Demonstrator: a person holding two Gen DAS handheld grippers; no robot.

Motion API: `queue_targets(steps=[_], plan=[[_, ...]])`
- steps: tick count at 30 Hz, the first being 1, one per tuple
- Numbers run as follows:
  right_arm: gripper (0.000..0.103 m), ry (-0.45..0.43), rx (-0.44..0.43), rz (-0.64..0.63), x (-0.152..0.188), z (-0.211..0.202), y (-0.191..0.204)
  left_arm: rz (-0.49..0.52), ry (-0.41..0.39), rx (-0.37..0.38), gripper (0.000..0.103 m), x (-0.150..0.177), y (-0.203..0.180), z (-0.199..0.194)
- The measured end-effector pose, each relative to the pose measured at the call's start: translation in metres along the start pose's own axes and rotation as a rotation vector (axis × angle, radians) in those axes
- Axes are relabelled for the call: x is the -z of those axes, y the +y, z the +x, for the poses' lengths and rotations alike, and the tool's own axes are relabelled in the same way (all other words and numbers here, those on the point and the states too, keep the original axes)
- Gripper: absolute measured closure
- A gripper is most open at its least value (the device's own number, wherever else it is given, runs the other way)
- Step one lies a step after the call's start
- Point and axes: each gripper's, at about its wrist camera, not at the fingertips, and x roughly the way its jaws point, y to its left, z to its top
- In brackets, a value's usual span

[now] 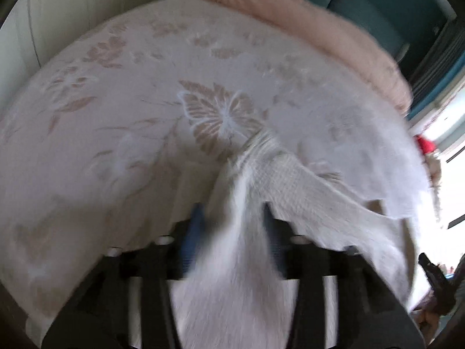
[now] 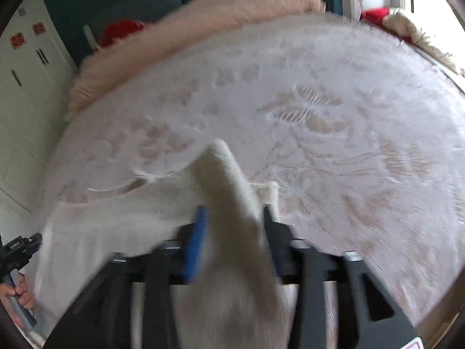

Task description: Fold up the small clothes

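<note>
A small white knitted garment (image 1: 279, 174) hangs between both grippers above a bed. My left gripper (image 1: 232, 218) is shut on one part of it; cloth bunches between the jaws and stretches off to the right. My right gripper (image 2: 232, 218) is shut on another part of the garment (image 2: 223, 180), which stretches off to the left. Both views are blurred by motion. The other gripper shows at the right edge of the left wrist view (image 1: 436, 279) and at the left edge of the right wrist view (image 2: 20, 250).
The bed has a pale floral bedspread (image 1: 145, 116), also in the right wrist view (image 2: 334, 131). A pink fluffy blanket (image 1: 319, 26) lies along the far side. White cupboards (image 2: 26, 87) stand to the left. A red item (image 2: 122, 29) lies behind the blanket.
</note>
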Motion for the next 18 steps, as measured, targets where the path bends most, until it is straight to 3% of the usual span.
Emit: queue_targets(steps=[1, 2, 5, 7, 10, 14, 17, 18], plan=[[0.034, -0.03, 0.003, 0.0, 0.013, -0.02, -0.004, -0.013, -0.016, 0.007, 0.036, 0.006, 0.006, -0.015], [0.031, -0.039, 0.002, 0.006, 0.023, -0.03, -0.007, -0.043, -0.03, 0.012, 0.03, 0.018, 0.017, -0.033], [0.031, -0.004, 0.005, 0.035, 0.071, -0.056, -0.024, -0.164, -0.024, 0.054, 0.02, 0.056, 0.055, -0.063], [0.031, 0.042, -0.043, 0.108, 0.107, -0.069, -0.034, -0.285, -0.023, 0.073, 0.019, 0.088, 0.082, -0.073], [0.031, 0.104, -0.131, 0.177, 0.142, -0.069, -0.039, -0.372, 0.001, 0.094, 0.019, 0.116, 0.098, -0.069], [0.031, 0.168, -0.208, 0.198, 0.15, -0.047, -0.033, -0.423, 0.054, 0.171, 0.019, 0.126, 0.086, -0.045], [0.03, 0.131, -0.266, 0.288, 0.134, -0.029, -0.037, -0.447, 0.042, 0.191, 0.019, 0.117, 0.077, -0.029], [0.03, 0.118, -0.254, 0.332, 0.125, -0.021, -0.037, -0.454, 0.037, 0.164, 0.024, 0.113, 0.074, -0.025]])
